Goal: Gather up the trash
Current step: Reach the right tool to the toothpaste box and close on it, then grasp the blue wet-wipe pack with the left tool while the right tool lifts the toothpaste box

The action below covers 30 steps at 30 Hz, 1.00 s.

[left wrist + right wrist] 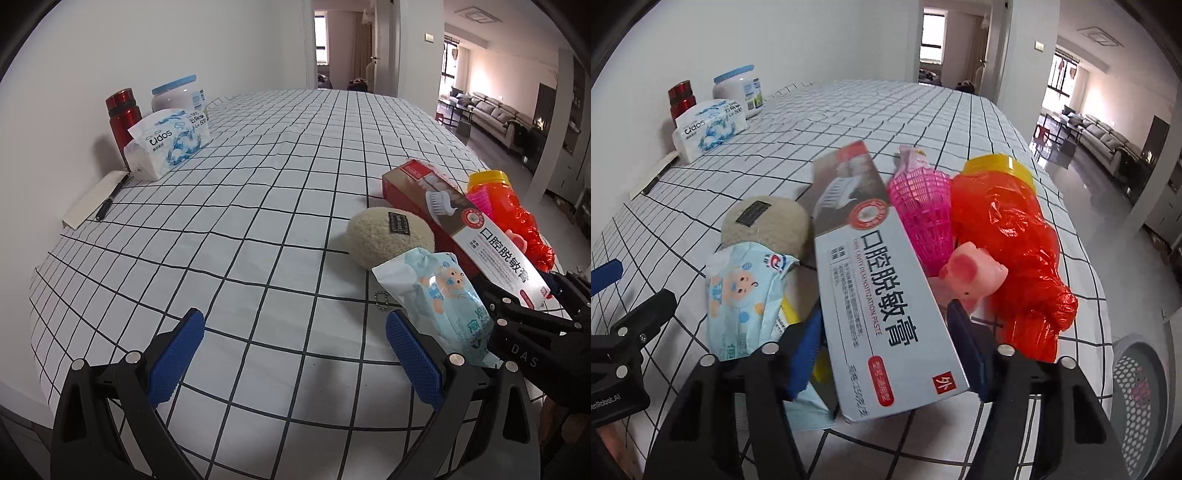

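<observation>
My right gripper (pixel 886 354) is shut on a long toothpaste box (pixel 875 295), lifted at the near end; it also shows in the left wrist view (pixel 469 229). A blue baby-wipes packet (pixel 746 295) lies to its left and shows in the left wrist view (pixel 439 302). A crumpled red plastic bag (pixel 1012 266) lies to the right. My left gripper (pixel 295 354) is open and empty above the checked tablecloth (pixel 258 221), left of the packet.
A beige fuzzy pouch (pixel 768 221), a pink net shuttlecock (pixel 923 210), a pink pig toy (pixel 967 273) and a yellow-lidded jar (pixel 997 166) crowd the box. A tissue pack (pixel 170 140), red flask (pixel 122 114) and white tub (pixel 181 92) stand by the wall. A mesh bin (pixel 1141 398) sits below the table's right edge.
</observation>
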### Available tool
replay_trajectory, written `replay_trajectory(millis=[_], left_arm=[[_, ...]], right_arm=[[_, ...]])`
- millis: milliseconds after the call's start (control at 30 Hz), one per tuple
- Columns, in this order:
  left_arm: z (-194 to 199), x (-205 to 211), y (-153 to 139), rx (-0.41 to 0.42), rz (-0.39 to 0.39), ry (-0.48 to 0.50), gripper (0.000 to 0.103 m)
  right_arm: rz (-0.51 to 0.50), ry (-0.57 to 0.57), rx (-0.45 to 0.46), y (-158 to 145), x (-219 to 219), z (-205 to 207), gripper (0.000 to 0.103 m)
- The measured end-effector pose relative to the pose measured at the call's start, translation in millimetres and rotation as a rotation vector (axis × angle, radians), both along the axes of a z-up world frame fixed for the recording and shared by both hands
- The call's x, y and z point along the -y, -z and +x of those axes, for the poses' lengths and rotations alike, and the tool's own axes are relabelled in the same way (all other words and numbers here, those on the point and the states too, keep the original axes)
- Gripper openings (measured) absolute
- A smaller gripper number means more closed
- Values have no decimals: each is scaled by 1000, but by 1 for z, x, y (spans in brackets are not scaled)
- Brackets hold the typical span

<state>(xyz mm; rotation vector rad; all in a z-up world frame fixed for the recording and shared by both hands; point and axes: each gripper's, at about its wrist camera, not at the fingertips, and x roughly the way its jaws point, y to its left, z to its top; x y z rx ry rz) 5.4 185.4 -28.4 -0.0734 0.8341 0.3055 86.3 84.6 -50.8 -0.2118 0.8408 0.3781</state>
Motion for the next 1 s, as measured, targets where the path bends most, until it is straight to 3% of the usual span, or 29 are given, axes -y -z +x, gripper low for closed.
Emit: replay_trajectory(millis=[467, 1000], left_arm=[[-1, 22, -4, 11, -48, 74, 97], [18, 62, -1, 37, -128, 122, 97]], right_arm=[[213, 34, 140, -41, 44, -29, 51], [284, 80, 218, -59, 82, -55, 51]])
